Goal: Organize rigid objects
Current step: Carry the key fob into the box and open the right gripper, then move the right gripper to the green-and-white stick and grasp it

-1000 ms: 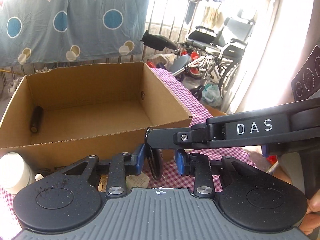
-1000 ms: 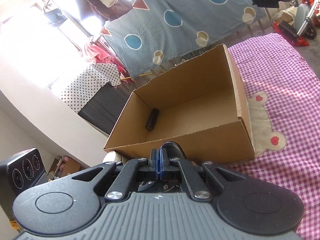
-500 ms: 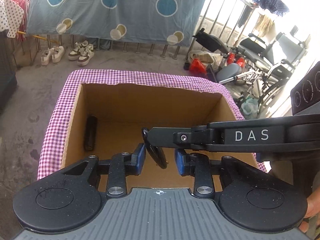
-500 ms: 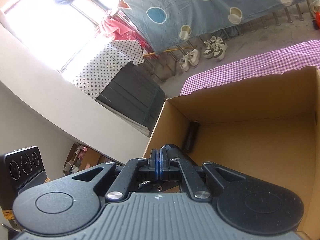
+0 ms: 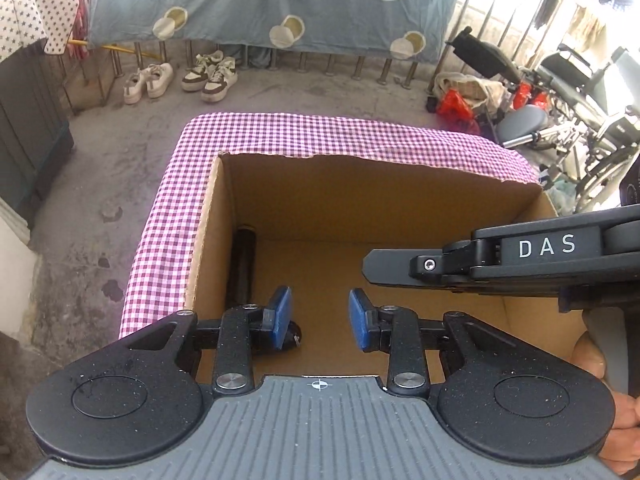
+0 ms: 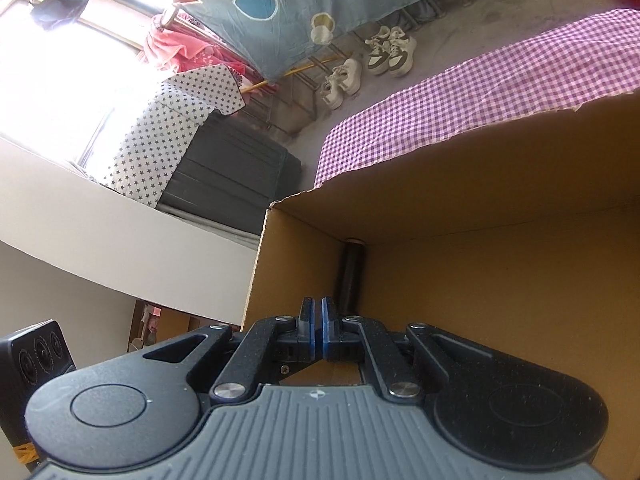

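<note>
- We take the cardboard box point(image 5: 400, 200) as our landmark. It stands open on the checked cloth point(image 5: 168, 232), and both grippers hang over its near half.
- The left gripper point(image 5: 318, 316) points steeply down into the box. Its blue pads stand a modest way apart, with only bare box floor between them.
- The right gripper point(image 6: 318, 320) reaches in from the box's right side, its pads all but touching. We see nothing pinched between them.
- A black cylinder point(image 5: 245, 268) lies along the box's left wall, end toward the far corner.
- A small dark object point(image 5: 294, 336) rests on the box floor near the front wall, partly hidden under the left gripper's left finger. We cannot tell what it is.
- We judge that the step in hand is leaving this piece in the box and coming away.
- To do it well, we should lift both grippers straight up until they clear the box rim before swinging sideways.
- We should keep the left finger off the small object and away from the cylinder, which looks likely to roll.
- Later pieces would sit best in the box's free right half.
</note>
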{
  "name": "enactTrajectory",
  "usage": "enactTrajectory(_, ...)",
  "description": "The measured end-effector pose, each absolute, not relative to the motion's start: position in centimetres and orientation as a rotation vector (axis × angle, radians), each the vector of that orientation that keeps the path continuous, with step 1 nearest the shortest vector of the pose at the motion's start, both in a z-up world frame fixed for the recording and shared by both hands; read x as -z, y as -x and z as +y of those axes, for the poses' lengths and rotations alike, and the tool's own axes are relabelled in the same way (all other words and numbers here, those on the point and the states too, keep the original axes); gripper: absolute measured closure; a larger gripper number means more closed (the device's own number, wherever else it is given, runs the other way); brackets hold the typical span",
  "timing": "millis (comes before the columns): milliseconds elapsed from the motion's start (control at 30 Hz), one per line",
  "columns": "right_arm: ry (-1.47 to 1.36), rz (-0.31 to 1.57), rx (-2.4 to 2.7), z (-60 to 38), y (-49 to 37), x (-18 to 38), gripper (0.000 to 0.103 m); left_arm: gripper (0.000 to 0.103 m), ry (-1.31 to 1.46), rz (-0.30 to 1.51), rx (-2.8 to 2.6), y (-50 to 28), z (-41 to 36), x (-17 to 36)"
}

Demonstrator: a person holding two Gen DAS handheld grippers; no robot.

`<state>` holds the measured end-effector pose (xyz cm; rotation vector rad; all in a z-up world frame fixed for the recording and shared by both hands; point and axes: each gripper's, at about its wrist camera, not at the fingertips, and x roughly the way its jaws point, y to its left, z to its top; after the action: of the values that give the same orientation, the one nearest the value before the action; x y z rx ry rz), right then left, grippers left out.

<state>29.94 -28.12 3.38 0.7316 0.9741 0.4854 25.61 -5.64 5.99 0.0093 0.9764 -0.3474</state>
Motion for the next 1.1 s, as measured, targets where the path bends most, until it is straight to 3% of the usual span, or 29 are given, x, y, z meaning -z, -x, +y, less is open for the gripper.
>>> enactTrajectory(267,-0.627,0.813,-0.464,-32.7,-20.9,-9.8,0.098,0.067,-0.012,0.844,0.425,-20.2,-4.8,-10.3)
enactTrajectory(400,-0.557,0.744,-0.434,-34.3,-14.4,-11.9,0.095,0.051,-0.011,0.785,0.491,-16.1,-4.4,-11.8)
enactTrajectory(500,-0.528,0.72,-0.387,-35.1,-10.0,-11.9,0.076,0.038,-0.023,0.77,0.533,-13.3,-4.5,-11.6)
enactTrajectory(567,-0.514,0.712,-0.348,-35.1,-7.6,-11.2,0.054,0.033,-0.031,0.776,0.566,-11.6,-4.7,-10.9)
enactTrajectory(800,-0.543,0.753,-0.226,-34.2,-2.6,-5.5,0.05,0.007,-0.129,0.776,0.649,-6.4,-5.9,-6.7)
enactTrajectory(1000,-0.561,0.838,-0.182,-31.8,-2.9,-0.2,0.053,0.007,-0.331,0.722,0.647,-2.7,-8.6,-1.8)
enactTrajectory(1100,-0.537,0.874,-0.192,-30.4,-3.8,1.2,0.056,0.017,-0.351,0.707,0.639,-1.9,-9.4,0.2)
